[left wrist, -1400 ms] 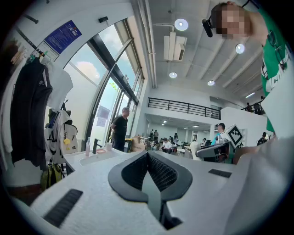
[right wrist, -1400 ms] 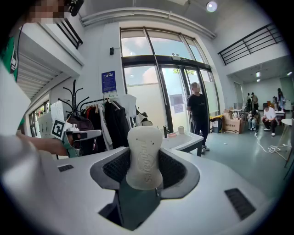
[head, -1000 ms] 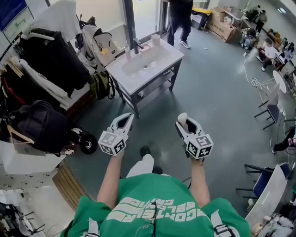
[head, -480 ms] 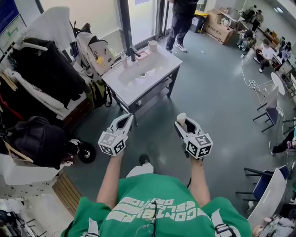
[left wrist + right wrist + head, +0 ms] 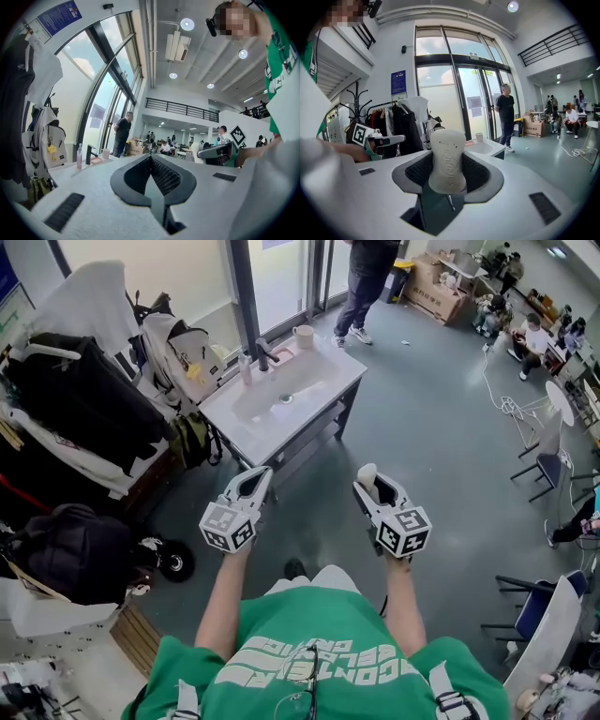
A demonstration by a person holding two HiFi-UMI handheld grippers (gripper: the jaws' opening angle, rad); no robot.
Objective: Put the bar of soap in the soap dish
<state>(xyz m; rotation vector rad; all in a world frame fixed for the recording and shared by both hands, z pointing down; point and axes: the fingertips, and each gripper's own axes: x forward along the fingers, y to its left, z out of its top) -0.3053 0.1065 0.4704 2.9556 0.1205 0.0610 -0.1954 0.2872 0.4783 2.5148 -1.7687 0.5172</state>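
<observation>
right gripper [image 5: 373,491]: jaws clamped on the bar of soap [image 5: 447,159]. The bar stands upright between them, top end sticking out past the tips.
bar of soap: off-white, waisted shape, embossed lettering on the face. Held in the air on the near side of the sink table [image 5: 323,382], well apart from it, over grey floor.
left gripper [image 5: 251,480]: jaws together, tips meeting, nothing between them. Level with the right gripper, also on the near side of the sink table and well clear of it.
sink table: white top with a sunken basin, dark frame, lower shelf.
soap dish [image 5: 283,352]: small pink item at the table's back edge, between the faucet [image 5: 263,354] and the cup [image 5: 304,337]. Too small to see inside.
bottle [image 5: 246,368]: upright at the back edge of the table, just left of the faucet.
clothes rack [image 5: 84,399]: left of the table, hung with dark and white coats. Pale backpack [image 5: 187,357] hangs between it and the table.
person [image 5: 367,277]: standing beyond the far end of the table, dark top and trousers.
operator: green shirt, both forearms stretched forward towards the table.
</observation>
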